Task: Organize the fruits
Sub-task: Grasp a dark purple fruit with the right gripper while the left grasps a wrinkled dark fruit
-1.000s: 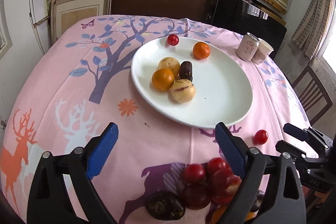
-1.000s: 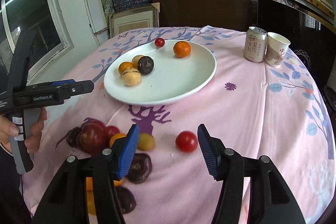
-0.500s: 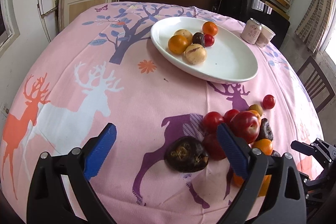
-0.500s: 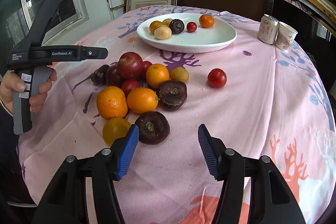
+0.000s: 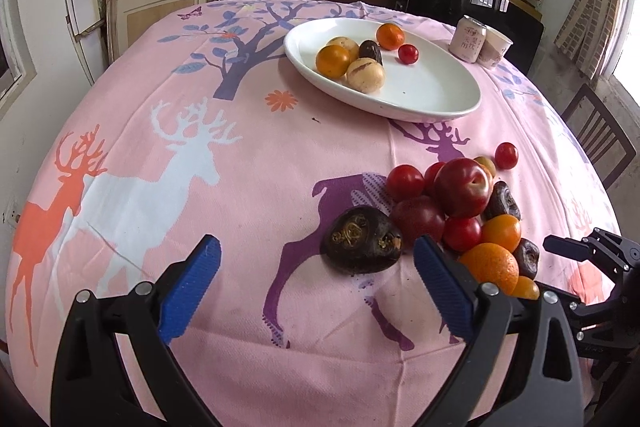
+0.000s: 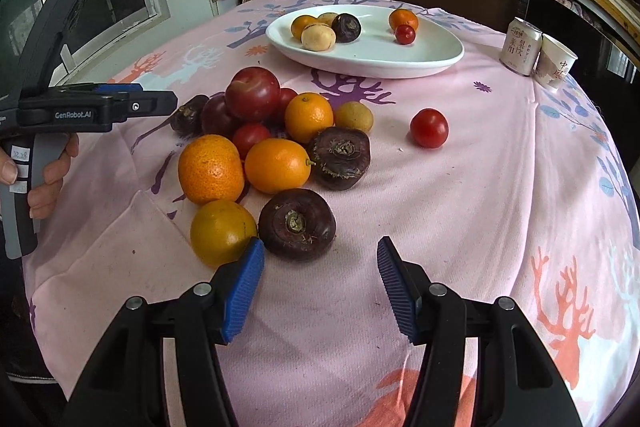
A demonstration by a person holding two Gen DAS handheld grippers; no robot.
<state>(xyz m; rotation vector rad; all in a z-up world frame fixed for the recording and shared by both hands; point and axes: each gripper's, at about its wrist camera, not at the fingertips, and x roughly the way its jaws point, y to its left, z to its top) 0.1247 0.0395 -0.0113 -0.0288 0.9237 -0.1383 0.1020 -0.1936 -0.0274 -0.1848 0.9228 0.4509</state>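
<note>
A white plate [image 5: 440, 95] [image 6: 424, 55] at the far side holds several small fruits: oranges, a cherry tomato, a dark water chestnut and pale round fruits. A pile of loose fruit lies on the pink cloth: a red plum [image 5: 464, 187] [image 6: 253, 93], oranges [image 6: 211, 169], tomatoes and dark water chestnuts [image 5: 362, 245] [image 6: 297, 224]. One tomato [image 6: 429, 127] lies apart. My left gripper [image 5: 316, 287] is open and empty, just short of the pile. My right gripper [image 6: 320, 287] is open and empty, just short of the nearest chestnut.
A drink can [image 6: 519, 45] and a paper cup [image 6: 556, 67] stand right of the plate. A dark chair [image 5: 600, 135] is at the table's right edge. Shelves and boxes line the back wall.
Both grippers have pulled back from the plate toward the near side of the table, so the whole fruit pile now shows. Both stay open and empty.
</note>
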